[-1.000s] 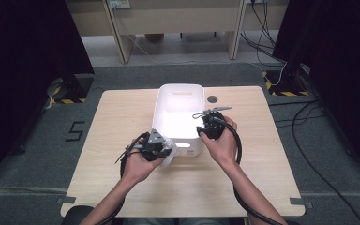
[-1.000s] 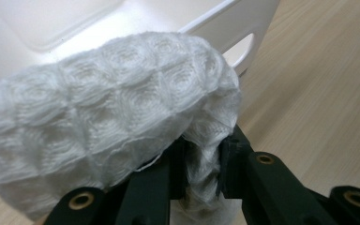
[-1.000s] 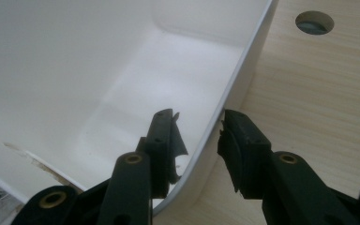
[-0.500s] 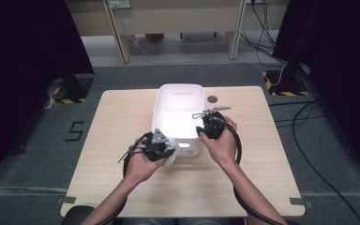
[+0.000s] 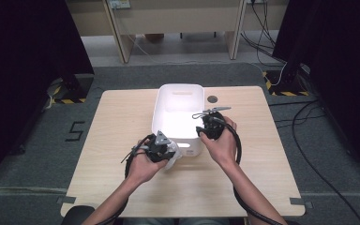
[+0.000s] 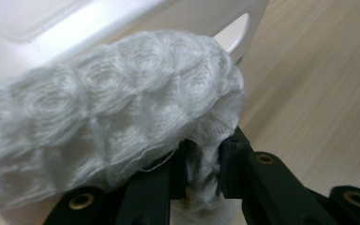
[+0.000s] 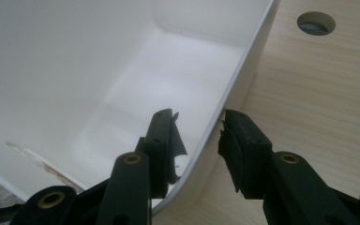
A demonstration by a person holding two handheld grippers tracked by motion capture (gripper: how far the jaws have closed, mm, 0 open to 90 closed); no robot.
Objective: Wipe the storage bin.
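A white plastic bin [image 5: 178, 89] stands in the middle of the wooden table. My left gripper [image 5: 165, 151] is at the bin's near left corner, shut on a white waffle-weave cloth [image 5: 173, 158]. In the left gripper view the cloth [image 6: 112, 108] bulges over the jaws and is pinched at the left gripper [image 6: 201, 168], with the bin's outer wall [image 6: 51, 18] just behind it. My right gripper [image 5: 202, 129] is at the bin's right rim. In the right gripper view the right gripper [image 7: 198, 124] stands open, one jaw inside the bin's wall [image 7: 75, 70] and one outside.
A round cable hole [image 5: 212, 99] sits in the tabletop just right of the bin, also seen as the cable hole [image 7: 316, 22] in the right gripper view. Bare wood [image 5: 117, 122] lies left and right of the bin. Dark curtains and cables surround the table.
My left gripper with the cloth has shifted slightly right, closer to the bin's front wall. The right gripper has stayed at the rim.
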